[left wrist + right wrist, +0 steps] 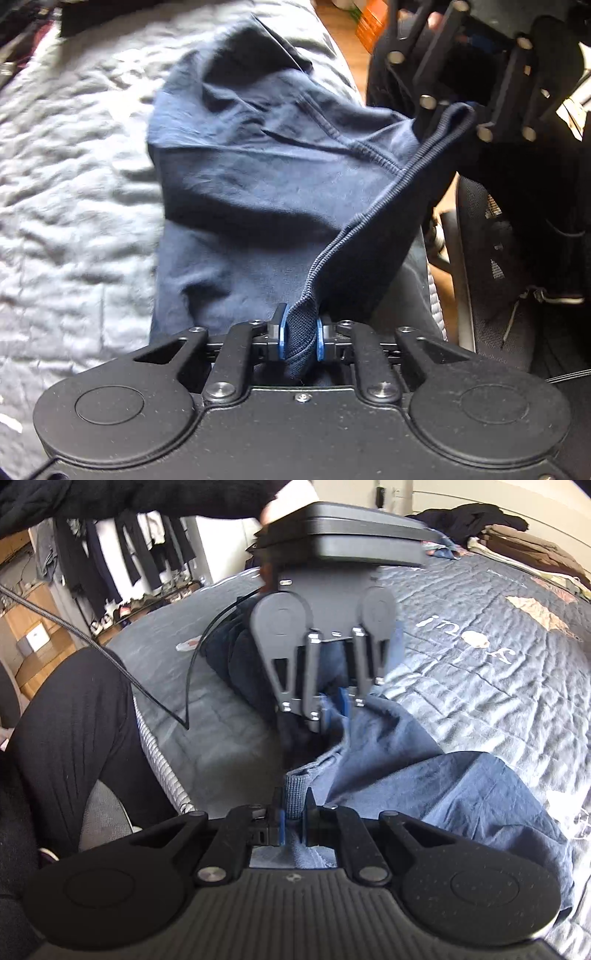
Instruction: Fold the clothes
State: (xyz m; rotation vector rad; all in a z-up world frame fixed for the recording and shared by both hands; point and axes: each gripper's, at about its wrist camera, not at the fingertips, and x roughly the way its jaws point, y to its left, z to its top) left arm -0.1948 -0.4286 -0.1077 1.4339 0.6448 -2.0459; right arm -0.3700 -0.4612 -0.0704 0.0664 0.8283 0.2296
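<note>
Left wrist cam sits behind my left gripper [300,334], looking forward along its fingers, close over the navy garment [236,177] on the quilted bed cover [74,184]. Right wrist cam, likewise behind my right gripper [293,821], faces my left one. Shared by both: garment, cover, opposite gripper.

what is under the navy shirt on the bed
The navy shirt lies on a grey quilt, seen all around it. What the quilt looks like beneath it is covered; both grippers' jaws pinch its ribbed edge.

Navy garment [236,177] soft matt cloth; quilt [74,166] puckered fabric.
</note>
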